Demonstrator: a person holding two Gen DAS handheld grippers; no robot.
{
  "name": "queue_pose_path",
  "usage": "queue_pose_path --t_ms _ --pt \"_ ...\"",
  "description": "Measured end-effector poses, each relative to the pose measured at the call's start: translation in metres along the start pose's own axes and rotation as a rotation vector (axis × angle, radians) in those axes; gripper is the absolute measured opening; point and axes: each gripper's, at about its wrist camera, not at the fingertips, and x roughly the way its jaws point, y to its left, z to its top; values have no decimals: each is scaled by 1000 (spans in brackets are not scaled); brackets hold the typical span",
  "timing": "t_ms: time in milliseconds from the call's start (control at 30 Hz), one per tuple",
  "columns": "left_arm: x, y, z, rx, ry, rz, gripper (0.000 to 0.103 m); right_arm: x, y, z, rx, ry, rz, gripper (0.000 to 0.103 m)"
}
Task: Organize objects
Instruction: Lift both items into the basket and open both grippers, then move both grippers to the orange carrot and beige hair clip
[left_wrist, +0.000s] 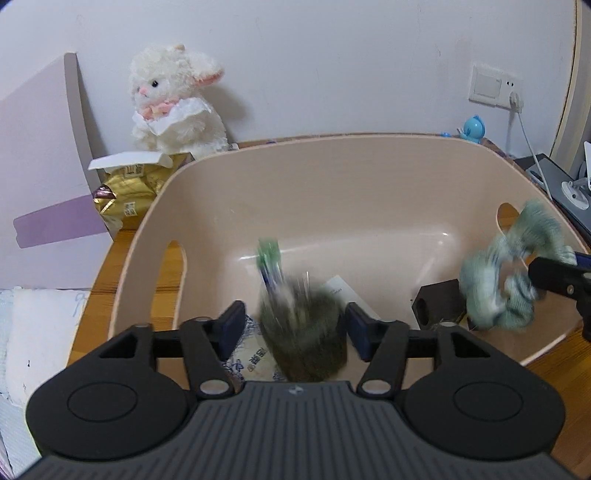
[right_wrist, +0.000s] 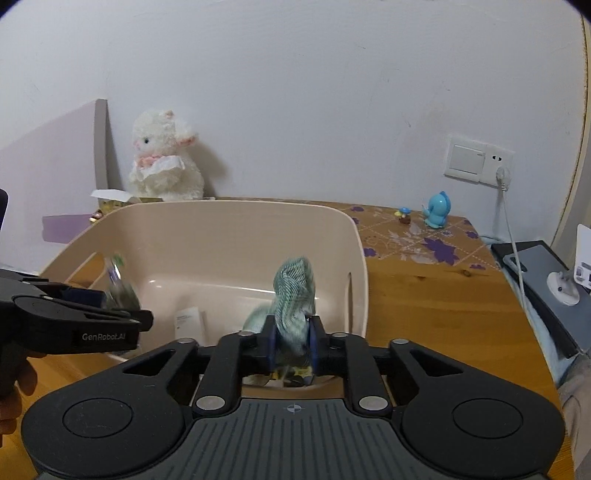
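— What's closest to the lens?

— On the left wrist view, the left gripper (left_wrist: 295, 328), its blue pads spread wide apart. A dark green bundle (left_wrist: 303, 332) with a green-and-blue tip sits in the gap between them, blurred (too smeared to say what it is, or whether either pad touches it).

— And the other one?

— The right gripper (right_wrist: 291, 345) is clamped on a pale green-and-white cloth (right_wrist: 293, 295), which bunches up above the pads.

— Where is all this?

— Over a beige plastic tub (right_wrist: 236, 214) on a wooden table (right_wrist: 443, 314). Both grippers reach over its near rim. Inside the tub lie a white card (right_wrist: 188, 319), a black block (left_wrist: 439, 302) toward the right wall, and a printed packet (left_wrist: 255, 354) under the left gripper.

— Anything behind?

— A white plush lamb (left_wrist: 173, 99) against the wall at the tub's far left, above a gold packet (left_wrist: 129, 188). A small blue figurine (right_wrist: 437, 208) stands on the table to the right, below a wall socket (right_wrist: 480, 160) with a white cable plugged in.
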Motion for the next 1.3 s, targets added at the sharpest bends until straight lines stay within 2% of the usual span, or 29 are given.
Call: queue_pose_path --t_ms 67,133,200,300,367,467,567,700,1000,1300 --pt "-8 1 -1 -2 -18 9 79 -8 0 0 6 -20 7 36" --pt "-18 2 -1 -4 -34 23 82 -18 0 -1 11 -39 11 42" --pt "-27 3 -2 -10 -46 30 84 -29 0 -1 20 -60 16 59" --pt "-42 7 -5 -27 -60 34 86 -45 -1 -1 32 -85 21 78" --pt "-52 8 -9 -34 -69 37 89 -54 0 -3 28 -91 26 80" --pt "-66 7 -16 -29 -85 50 93 -65 0 -9 12 -97 18 92" --pt "-81 8 -24 -39 -116 61 94 -73 1 -16 1 -96 14 96" --pt "-94 10 -34 -46 -104 50 94 -80 -2 -26 1 -82 12 103" --pt "-102 5 -63 -29 -79 44 94 -83 -11 -51 10 -17 8 103" --pt "-82 -2 -89 -10 -3 24 94 -64 -14 -79 10 87 6 103"
